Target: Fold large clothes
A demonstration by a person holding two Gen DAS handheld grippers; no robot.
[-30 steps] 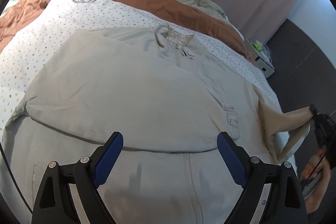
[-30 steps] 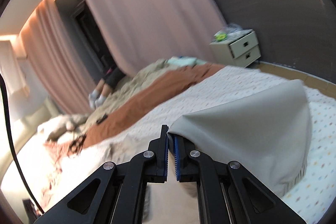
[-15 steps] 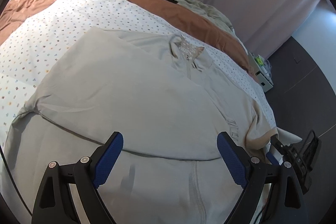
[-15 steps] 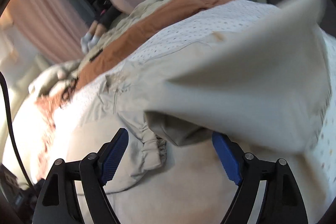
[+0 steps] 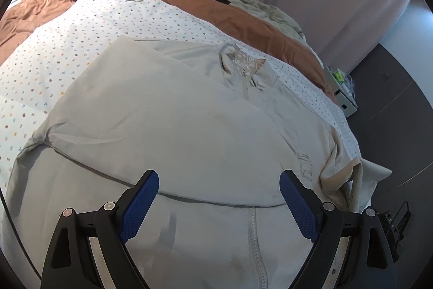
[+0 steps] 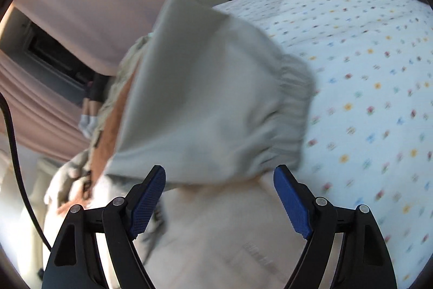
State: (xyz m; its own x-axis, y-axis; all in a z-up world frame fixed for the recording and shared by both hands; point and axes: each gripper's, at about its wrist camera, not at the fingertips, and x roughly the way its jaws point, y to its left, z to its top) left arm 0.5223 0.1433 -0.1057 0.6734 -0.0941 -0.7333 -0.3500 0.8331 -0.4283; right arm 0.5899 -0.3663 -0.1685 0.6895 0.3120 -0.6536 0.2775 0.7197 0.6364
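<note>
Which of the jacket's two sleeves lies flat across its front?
The wearer's-right sleeve, spread smoothly over the chest; the other sleeve is bunched up at the bed's edge.

Pale grey jacket (image 5: 173,126), flower-dotted white sheet (image 5: 81,45)

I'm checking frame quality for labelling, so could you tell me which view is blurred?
Right wrist view: motion-smeared, the sleeve and dotted sheet streaked. Left wrist view: sharp, the jacket and collar crisp, only fisheye bending at the edges.

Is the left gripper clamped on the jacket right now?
No, the left gripper stands wide open above the grey jacket, with no fabric pinched between its blue pads.
</note>
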